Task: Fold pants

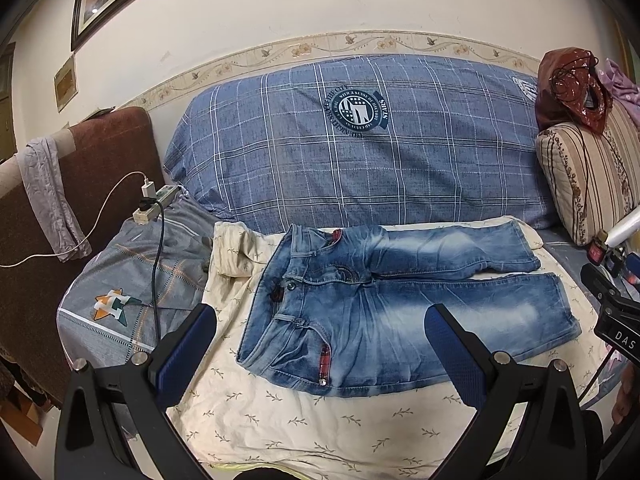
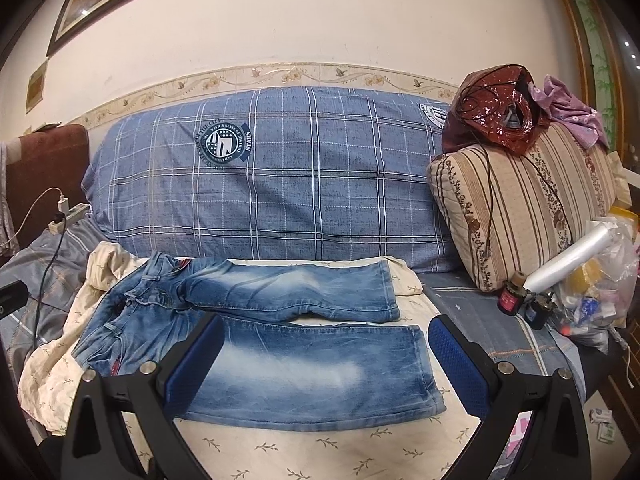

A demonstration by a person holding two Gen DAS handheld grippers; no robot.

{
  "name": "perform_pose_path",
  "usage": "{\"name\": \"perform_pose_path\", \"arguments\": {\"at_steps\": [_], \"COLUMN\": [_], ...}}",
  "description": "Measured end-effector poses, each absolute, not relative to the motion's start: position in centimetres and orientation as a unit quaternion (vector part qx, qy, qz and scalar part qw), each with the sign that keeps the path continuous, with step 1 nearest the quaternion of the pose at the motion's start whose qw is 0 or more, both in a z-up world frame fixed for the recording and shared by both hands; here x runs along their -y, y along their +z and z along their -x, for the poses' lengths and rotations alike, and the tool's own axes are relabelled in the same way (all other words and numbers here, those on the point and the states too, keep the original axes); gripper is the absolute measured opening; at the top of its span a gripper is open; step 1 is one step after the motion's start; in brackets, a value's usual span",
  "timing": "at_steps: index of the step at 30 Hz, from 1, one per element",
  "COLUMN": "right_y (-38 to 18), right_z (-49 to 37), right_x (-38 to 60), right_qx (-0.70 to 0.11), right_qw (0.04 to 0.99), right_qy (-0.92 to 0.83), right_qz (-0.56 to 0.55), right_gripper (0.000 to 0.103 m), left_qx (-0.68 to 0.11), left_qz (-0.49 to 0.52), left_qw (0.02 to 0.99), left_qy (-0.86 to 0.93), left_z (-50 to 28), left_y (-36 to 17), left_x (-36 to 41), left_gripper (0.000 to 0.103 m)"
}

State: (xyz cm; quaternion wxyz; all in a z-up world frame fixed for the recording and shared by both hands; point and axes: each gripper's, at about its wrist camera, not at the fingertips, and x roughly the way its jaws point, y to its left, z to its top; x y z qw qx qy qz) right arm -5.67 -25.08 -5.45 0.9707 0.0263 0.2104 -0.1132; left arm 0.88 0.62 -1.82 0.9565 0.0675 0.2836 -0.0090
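Observation:
Faded blue jeans point(image 1: 384, 308) lie flat and unfolded on a cream leaf-print sheet point(image 1: 304, 420), waistband to the left, both legs pointing right. They also show in the right wrist view point(image 2: 304, 360). My left gripper point(image 1: 322, 320) is open and empty, held above the waist and near leg. My right gripper point(image 2: 326, 330) is open and empty, held above the near leg's lower half. The right gripper's body shows at the right edge of the left wrist view point(image 1: 616, 320).
A blue plaid quilt point(image 1: 360, 152) is piled behind the jeans. A power strip with cables point(image 1: 154, 200) sits at the left by a brown headboard point(image 1: 80, 184). A striped pillow point(image 2: 520, 208), a red bag point(image 2: 496, 116) and a clutter of bottles and plastic point(image 2: 568, 288) stand at the right.

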Motion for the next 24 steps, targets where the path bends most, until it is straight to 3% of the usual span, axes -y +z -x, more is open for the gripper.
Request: {"name": "perform_pose_path", "arguments": {"at_steps": [24], "right_y": [-6.4], "right_z": [4.3], "right_x": [25.1], "right_qx": [-0.226], "right_qw": [0.967], "right_qy": [-0.112], "right_qz": [-0.022], "right_gripper": [0.103], "left_qx": [-0.304], "left_qz": [-0.068], "left_qw": [0.95], "left_qy": [-0.002], "left_z": [-2.8], "left_y": [-3.5], "left_x": [-0.8], "left_gripper": [0.103]}}
